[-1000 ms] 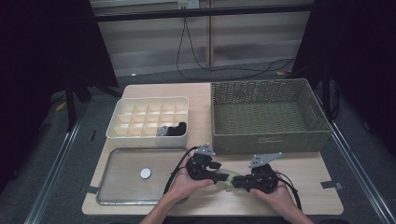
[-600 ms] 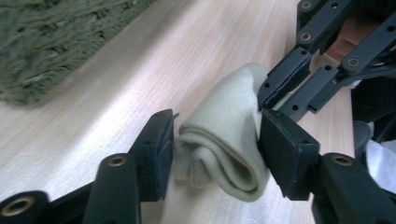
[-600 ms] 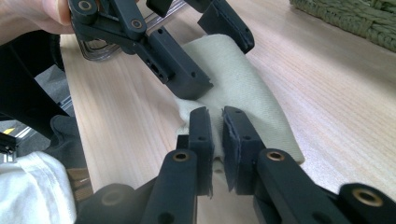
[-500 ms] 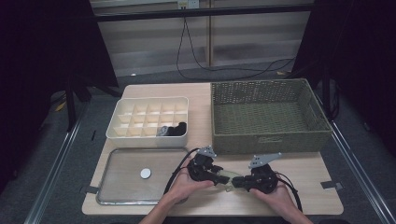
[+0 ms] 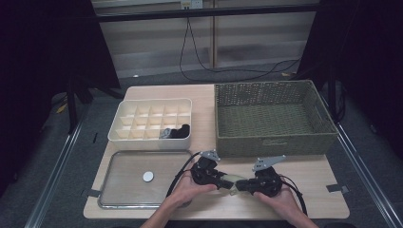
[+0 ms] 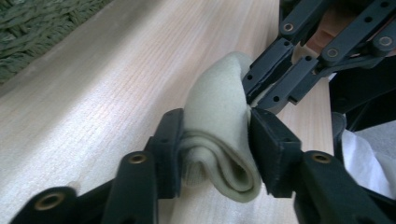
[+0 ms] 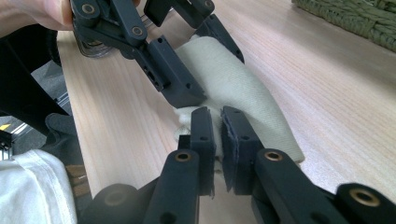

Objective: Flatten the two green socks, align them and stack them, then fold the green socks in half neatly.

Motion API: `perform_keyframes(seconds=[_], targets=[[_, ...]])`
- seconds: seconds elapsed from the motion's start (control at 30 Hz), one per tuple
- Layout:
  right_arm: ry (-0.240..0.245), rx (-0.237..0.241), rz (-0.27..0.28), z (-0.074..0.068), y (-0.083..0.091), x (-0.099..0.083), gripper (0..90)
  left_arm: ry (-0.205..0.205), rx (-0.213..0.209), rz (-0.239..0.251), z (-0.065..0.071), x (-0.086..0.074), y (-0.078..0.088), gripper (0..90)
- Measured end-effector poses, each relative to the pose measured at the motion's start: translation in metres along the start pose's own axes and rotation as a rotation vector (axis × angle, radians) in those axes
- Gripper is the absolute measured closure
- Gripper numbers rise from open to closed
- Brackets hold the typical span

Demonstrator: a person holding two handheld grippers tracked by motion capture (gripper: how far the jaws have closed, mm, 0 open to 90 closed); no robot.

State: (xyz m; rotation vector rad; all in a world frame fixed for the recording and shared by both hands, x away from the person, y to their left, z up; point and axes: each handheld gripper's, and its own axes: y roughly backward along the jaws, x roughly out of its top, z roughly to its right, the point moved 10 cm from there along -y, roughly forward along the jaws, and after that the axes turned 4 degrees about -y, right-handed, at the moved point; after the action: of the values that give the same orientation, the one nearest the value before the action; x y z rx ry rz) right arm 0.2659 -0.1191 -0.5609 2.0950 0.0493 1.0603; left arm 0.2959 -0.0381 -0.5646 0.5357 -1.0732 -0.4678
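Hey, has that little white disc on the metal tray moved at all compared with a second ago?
No. The white disc sits at the same spot on the metal tray, toward its right half.

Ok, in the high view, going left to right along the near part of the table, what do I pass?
Metal tray with a small white disc, then left hand-held gripper, folded cream cloth held between the two, then right hand-held gripper.

A wicker basket (image 5: 271, 118), compartment box (image 5: 151, 119) and metal tray (image 5: 124, 190) sit apart.
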Motion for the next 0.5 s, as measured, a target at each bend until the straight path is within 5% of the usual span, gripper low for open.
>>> perform_keyframes(seconds=[0.13,0.33,0.43,0.5], targets=[[0.003,0.003,0.002,-0.0001,-0.0002,0.0001,83.9,0.009,-0.033,0.013,0.0015,0.0015,-0.0012,62.5],[0.004,-0.010,-0.009,-0.0011,0.0006,0.0005,83.7,0.012,-0.011,0.000,0.0017,0.0048,0.0004,66.2],[0.003,-0.010,-0.008,-0.0025,0.0016,0.0019,82.0,-0.020,0.008,-0.017,0.0014,0.0051,0.0030,66.6],[0.005,-0.004,0.001,-0.0032,0.0018,0.0029,79.9,0.003,-0.003,0.000,0.0017,0.0064,0.0046,66.5]])
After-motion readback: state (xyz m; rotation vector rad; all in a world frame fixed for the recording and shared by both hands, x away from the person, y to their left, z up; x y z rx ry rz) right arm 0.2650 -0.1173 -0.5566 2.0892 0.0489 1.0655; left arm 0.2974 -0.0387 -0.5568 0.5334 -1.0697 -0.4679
